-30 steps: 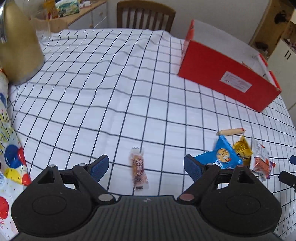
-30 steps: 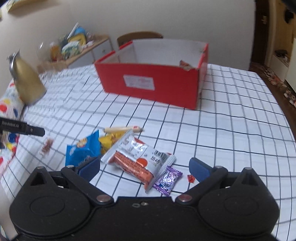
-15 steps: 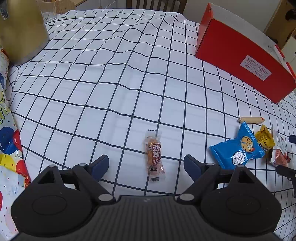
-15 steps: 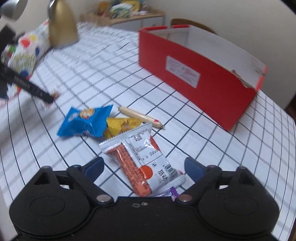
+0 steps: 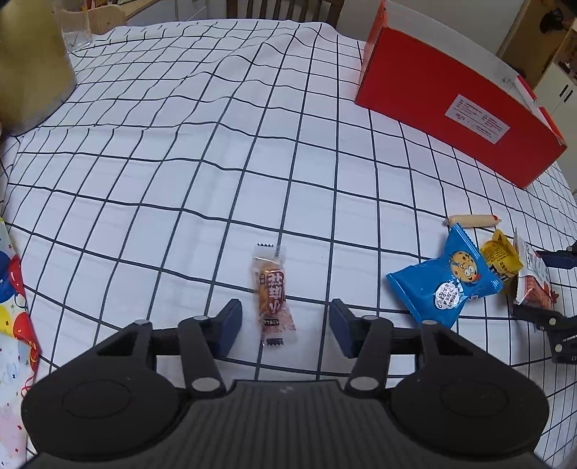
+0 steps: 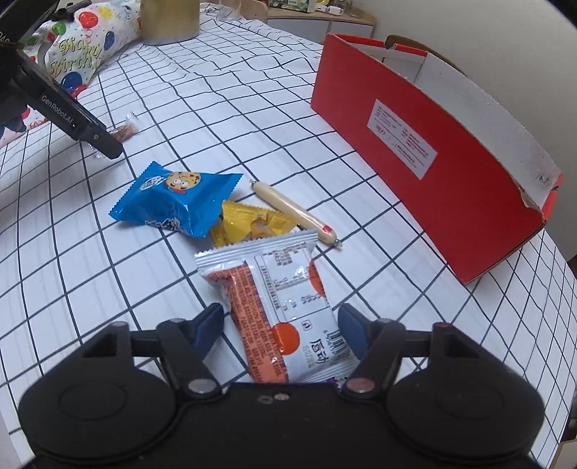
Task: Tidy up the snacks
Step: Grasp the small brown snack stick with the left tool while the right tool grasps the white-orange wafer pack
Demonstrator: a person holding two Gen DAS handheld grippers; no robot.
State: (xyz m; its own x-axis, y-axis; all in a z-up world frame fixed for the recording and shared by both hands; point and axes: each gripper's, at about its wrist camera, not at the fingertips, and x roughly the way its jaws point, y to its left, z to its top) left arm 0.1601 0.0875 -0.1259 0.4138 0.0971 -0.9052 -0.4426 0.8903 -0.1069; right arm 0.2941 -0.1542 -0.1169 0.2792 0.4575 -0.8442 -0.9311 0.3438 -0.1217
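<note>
Left gripper [image 5: 283,330] and right gripper [image 6: 279,326] — both angled down, jaws closing.

Grid-clothed table [image 5: 252,151], wooden chair [image 5: 285,9]

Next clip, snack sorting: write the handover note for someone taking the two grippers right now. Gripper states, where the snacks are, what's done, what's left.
Left gripper: jaws closing around the small brown snack bar, which lies on the cloth between the pads; not yet pinched.
Right gripper: jaws closing around the orange-and-white packet; gaps still show on both sides.
On the table beside that packet: blue cookie bag, yellow packet partly under it, sausage stick.
Red box stands open beyond them; its contents cannot be seen.
Done: nothing lifted yet.
Left: finish both grips, probably carry them to the box, then the other three snacks.
</note>
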